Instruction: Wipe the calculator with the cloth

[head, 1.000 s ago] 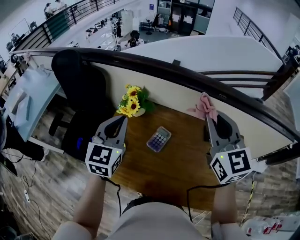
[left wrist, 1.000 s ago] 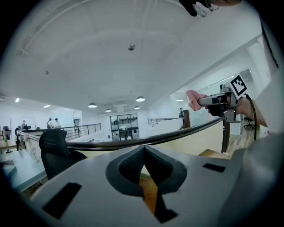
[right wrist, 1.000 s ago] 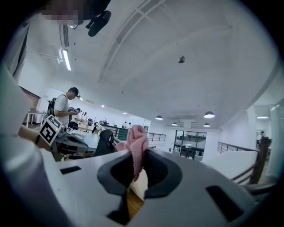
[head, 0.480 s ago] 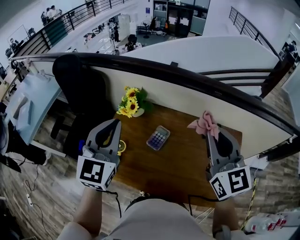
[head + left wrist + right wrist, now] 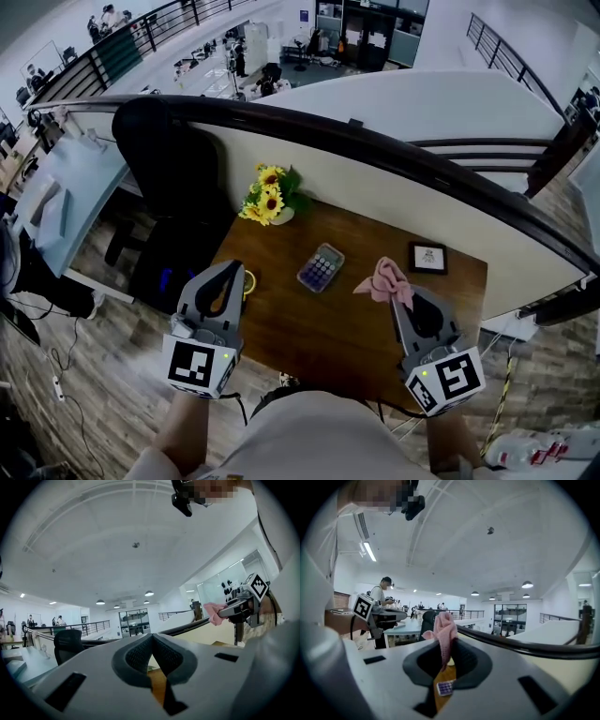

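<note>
1. At far left, the left gripper [image 5: 232,269] hangs with its jaws pressed together, empty.
2. Ahead, between the two grippers, lies the calculator [image 5: 321,267].
3. The right gripper [image 5: 397,292] pinches the cloth [image 5: 382,278]; it should lower the cloth flat onto the keys.

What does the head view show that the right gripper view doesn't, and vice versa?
Head view only: the sunflowers and the picture frame. Right gripper view only: the ceiling lamps and a close look at the right gripper shut on the cloth. Both: that cloth, the calculator on the table, and the left gripper, shut and empty.
</note>
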`<state>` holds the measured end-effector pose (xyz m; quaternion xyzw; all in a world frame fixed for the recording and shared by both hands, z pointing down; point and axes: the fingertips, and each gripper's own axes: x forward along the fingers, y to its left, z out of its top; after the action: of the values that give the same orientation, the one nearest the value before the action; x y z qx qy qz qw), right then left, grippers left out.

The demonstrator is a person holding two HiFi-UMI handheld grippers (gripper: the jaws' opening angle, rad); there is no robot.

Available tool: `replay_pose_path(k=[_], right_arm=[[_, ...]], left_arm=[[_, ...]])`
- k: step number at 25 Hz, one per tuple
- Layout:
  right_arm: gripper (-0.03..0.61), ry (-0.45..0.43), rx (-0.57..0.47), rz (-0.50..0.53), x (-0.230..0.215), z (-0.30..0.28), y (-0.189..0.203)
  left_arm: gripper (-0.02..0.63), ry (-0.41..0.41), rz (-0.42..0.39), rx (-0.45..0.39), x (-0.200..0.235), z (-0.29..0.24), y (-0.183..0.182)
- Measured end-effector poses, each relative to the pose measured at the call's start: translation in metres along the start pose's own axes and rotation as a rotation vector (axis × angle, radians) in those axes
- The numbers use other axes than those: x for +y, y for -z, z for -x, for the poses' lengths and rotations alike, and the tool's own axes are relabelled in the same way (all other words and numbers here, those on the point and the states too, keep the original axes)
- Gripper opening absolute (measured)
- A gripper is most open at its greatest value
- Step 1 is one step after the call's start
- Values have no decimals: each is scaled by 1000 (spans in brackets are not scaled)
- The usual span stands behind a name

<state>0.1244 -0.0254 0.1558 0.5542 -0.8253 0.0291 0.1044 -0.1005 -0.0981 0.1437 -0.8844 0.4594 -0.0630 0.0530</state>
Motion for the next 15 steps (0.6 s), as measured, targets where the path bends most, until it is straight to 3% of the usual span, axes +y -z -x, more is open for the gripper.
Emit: replay_pose_path(k=[8,15], right_arm=[[32,-47,88,-16,15,3,36],[32,-35,70,-24,6,3,29]], left_arm=[[3,39,3,127,-25,22,47],[3,26,-26,110,-15,16,34]])
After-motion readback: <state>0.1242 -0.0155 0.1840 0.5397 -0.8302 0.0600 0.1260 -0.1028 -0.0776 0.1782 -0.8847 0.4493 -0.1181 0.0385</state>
